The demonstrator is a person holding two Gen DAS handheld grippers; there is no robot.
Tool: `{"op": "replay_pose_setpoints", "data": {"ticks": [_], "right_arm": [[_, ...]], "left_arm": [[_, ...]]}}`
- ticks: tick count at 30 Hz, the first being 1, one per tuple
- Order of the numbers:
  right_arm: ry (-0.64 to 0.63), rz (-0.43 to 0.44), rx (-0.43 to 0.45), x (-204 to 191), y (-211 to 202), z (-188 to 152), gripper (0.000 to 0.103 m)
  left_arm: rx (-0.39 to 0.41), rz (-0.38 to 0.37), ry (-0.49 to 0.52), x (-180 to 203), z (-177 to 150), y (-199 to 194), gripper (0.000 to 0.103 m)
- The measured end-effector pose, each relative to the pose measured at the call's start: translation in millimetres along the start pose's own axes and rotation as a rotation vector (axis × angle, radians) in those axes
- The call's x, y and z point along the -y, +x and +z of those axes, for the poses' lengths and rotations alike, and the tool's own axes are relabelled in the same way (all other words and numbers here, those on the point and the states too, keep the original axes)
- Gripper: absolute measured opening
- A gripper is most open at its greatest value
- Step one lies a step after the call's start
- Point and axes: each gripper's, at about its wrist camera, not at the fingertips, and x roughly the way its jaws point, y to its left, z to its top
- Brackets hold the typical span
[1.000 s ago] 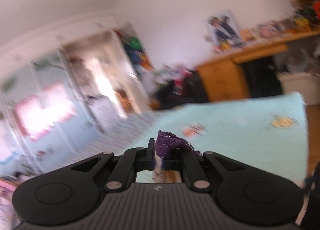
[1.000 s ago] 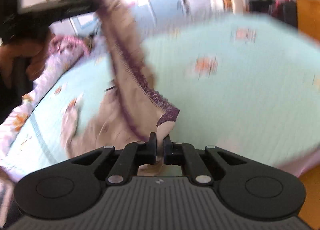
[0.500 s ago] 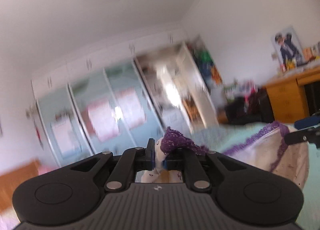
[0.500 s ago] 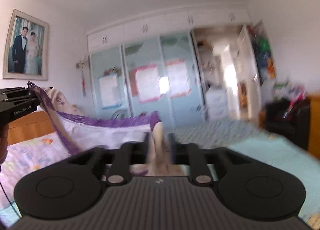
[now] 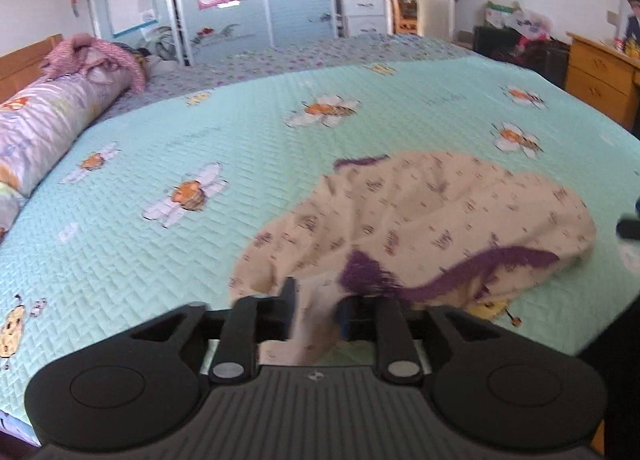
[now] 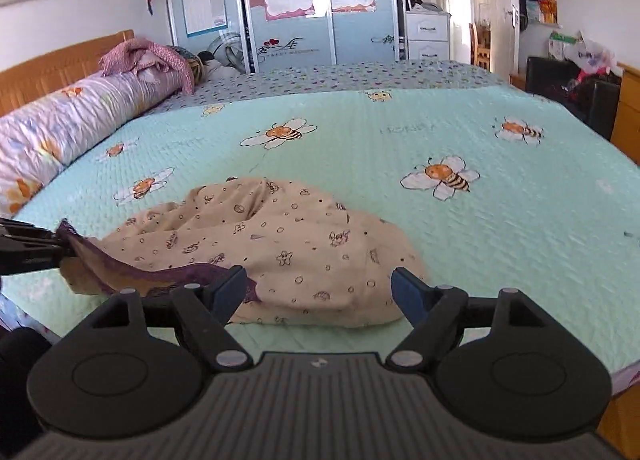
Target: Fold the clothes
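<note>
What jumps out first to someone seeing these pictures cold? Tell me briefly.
The cream printed garment with purple lace trim lies crumpled on the near part of the mint bee-patterned bedspread, right in front of both cameras. The left claw pinches the garment's laced edge, while the right claw stands wide open just short of the cloth. Behind, a rolled floral quilt lies along the wooden headboard.

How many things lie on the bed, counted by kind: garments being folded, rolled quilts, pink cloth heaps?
Beige garment with purple lace trim: 1
Rolled floral quilt: 1
Pink cloth heap: 1
Total: 3
</note>
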Motion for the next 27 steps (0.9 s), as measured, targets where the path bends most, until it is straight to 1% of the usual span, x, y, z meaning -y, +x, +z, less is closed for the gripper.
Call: {"op": "replay_pose_setpoints", "data": {"ticks": [1, 2, 5, 7, 8, 9, 10, 11, 12, 13, 14, 15, 18, 19, 20, 22, 24, 27], "right_arm": [[-0.011, 0.004, -0.015, -2.4, 7.8, 1.4, 0.081], [-0.023, 0.004, -0.035, -5.6, 17.5, 2.4, 0.081], [-0.048, 0.0, -0.09, -5.1, 49.4, -3.9, 0.08], [-0.056, -0.004, -0.124, -0.2, 69.5, -8.5, 0.076], [-0.059, -0.006, -0.141, 2.7, 79.3, -10.7, 0.06], [-0.055, -0.003, -0.16, 5.7, 86.9, -11.2, 0.048], [-0.041, 0.003, -0.174, 8.7, 90.6, -8.9, 0.026], [-0.025, 0.004, -0.179, 11.9, 92.6, -5.6, 0.016], [-0.009, 0.007, -0.173, 15.4, 92.0, -2.1, 0.013], [0.01, 0.012, -0.148, 19.5, 88.1, 2.3, 0.012], [0.029, 0.013, -0.111, 23.8, 80.6, 9.0, 0.007], [0.043, 0.011, -0.068, 28.1, 69.1, 17.9, 0.007], [0.086, 0.004, 0.06, 41.0, 34.6, 44.9, 0.007], [0.093, 0.004, 0.103, 44.2, 22.3, 53.9, 0.007], [0.087, 0.006, 0.141, 45.1, 9.8, 62.2, 0.007], [0.067, 0.006, 0.202, 44.4, -10.3, 75.1, 0.007], [0.067, 0.005, 0.204, 42.7, -16.3, 76.3, 0.007], [0.06, 0.005, 0.179, 34.6, -14.6, 65.6, 0.007]], "left_arm": [[0.004, 0.006, -0.011, -4.1, -0.5, 0.1, 0.037], [0.003, 0.012, -0.015, -6.7, -3.0, -1.1, 0.037], [-0.03, 0.015, 0.006, -7.3, -6.1, 12.3, 0.037], [-0.057, 0.015, 0.021, -6.6, -11.6, 21.1, 0.038], [-0.071, 0.014, 0.028, -6.3, -14.4, 25.6, 0.038], [-0.084, 0.014, 0.036, -5.9, -17.1, 29.9, 0.039], [-0.084, 0.007, 0.038, -4.1, -18.3, 31.4, 0.038], [-0.083, 0.0, 0.04, -2.4, -19.5, 32.8, 0.038], [-0.083, -0.006, 0.042, -0.6, -20.6, 34.2, 0.038], [-0.082, -0.013, 0.045, 1.2, -21.8, 35.7, 0.035], [-0.082, -0.02, 0.047, 3.0, -23.0, 37.1, 0.033], [-0.081, -0.027, 0.049, 4.8, -24.1, 38.6, 0.032], [-0.08, -0.047, 0.056, 10.1, -27.6, 42.8, 0.034], [-0.074, -0.064, 0.072, 14.3, -27.8, 42.7, 0.034], [-0.068, -0.08, 0.088, 18.4, -28.1, 42.6, 0.034], [-0.073, -0.09, 0.109, 24.6, -29.1, 44.1, 0.034], [-0.078, -0.1, 0.131, 30.8, -30.0, 45.5, 0.034], [-0.085, -0.114, 0.163, 40.1, -31.5, 47.7, 0.034]]}}
